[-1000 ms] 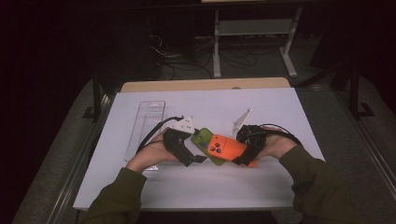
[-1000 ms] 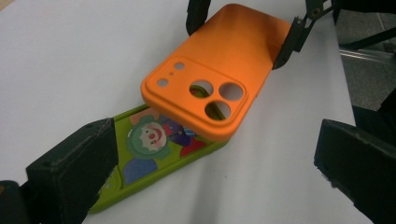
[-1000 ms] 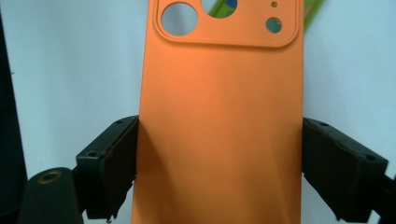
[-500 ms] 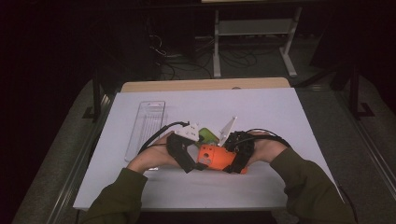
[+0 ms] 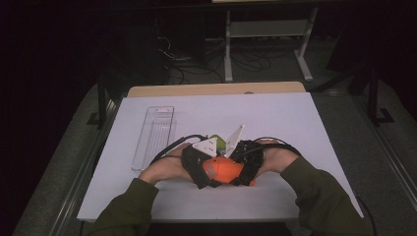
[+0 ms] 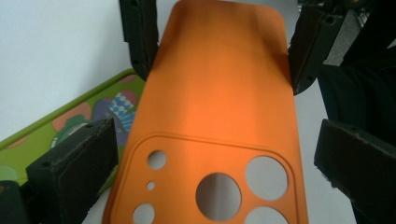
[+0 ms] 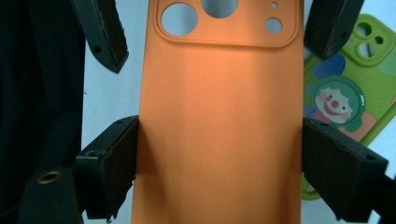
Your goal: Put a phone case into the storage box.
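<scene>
An orange phone case (image 5: 223, 170) with camera holes hangs between both grippers just above the white table top (image 5: 295, 128). My right gripper (image 7: 219, 172) is shut on its plain end, both pads pressed into the long edges, which bow inward. My left gripper (image 6: 215, 163) stands open around the camera end: one pad is at the edge and a small gap shows at the other. In the high view the left gripper (image 5: 209, 172) and the right gripper (image 5: 240, 169) face each other over the case. A green clown-print phone case (image 7: 345, 98) lies flat behind them.
A clear plastic tray (image 5: 153, 135) lies at the left of the white top. A wooden board (image 5: 216, 89) edges the far side. Metal rails run along both sides, and a rack with cables stands on the floor beyond.
Both hands have drawn together and shifted left and toward the near edge. The orange case has come off the green case, which now shows behind the grippers.
</scene>
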